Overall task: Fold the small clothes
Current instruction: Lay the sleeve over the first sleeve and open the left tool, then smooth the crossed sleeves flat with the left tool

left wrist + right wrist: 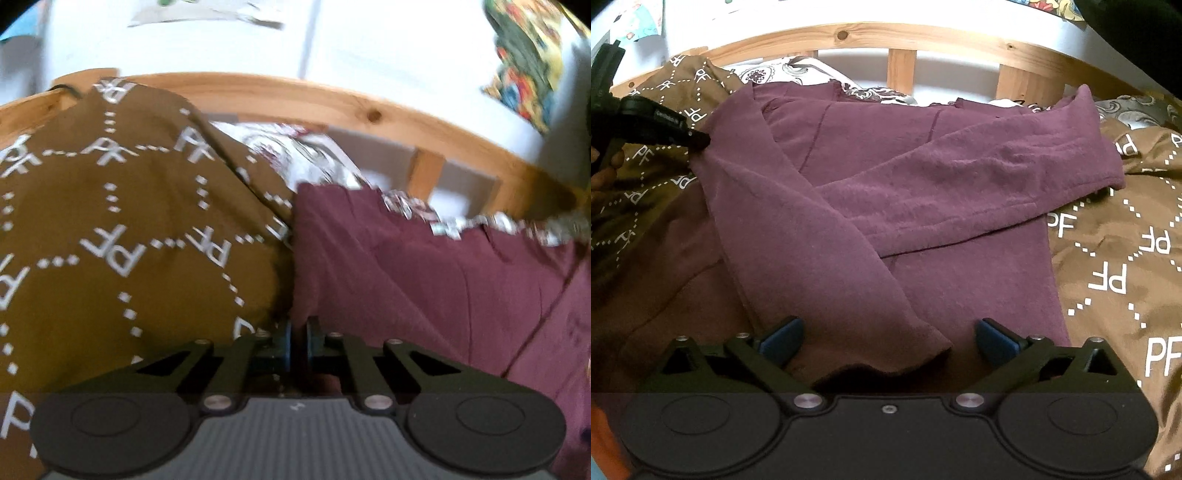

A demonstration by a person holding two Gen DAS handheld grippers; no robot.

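A maroon long-sleeved top point(923, 166) lies flat on a brown bedspread point(1108, 266) with both sleeves folded across its body. My right gripper point(888, 332) stands open over the near hem; the cuff of the left sleeve point(886, 350) lies between its blue pads point(783, 338), which do not touch it. My left gripper point(700, 139) is at the top's far left shoulder edge. In the left wrist view its jaws point(298, 339) are together, and the maroon top point(406, 266) meets the brown bedspread point(129, 221) right at their tips, so the pinch is on that edge.
A wooden bed rail point(901, 70) with slats runs along the far side, against a white wall. A white patterned sheet point(295, 147) shows beyond the top. A hand point(602, 173) holds the left gripper at the left edge. A colourful cloth point(528, 62) hangs at the upper right.
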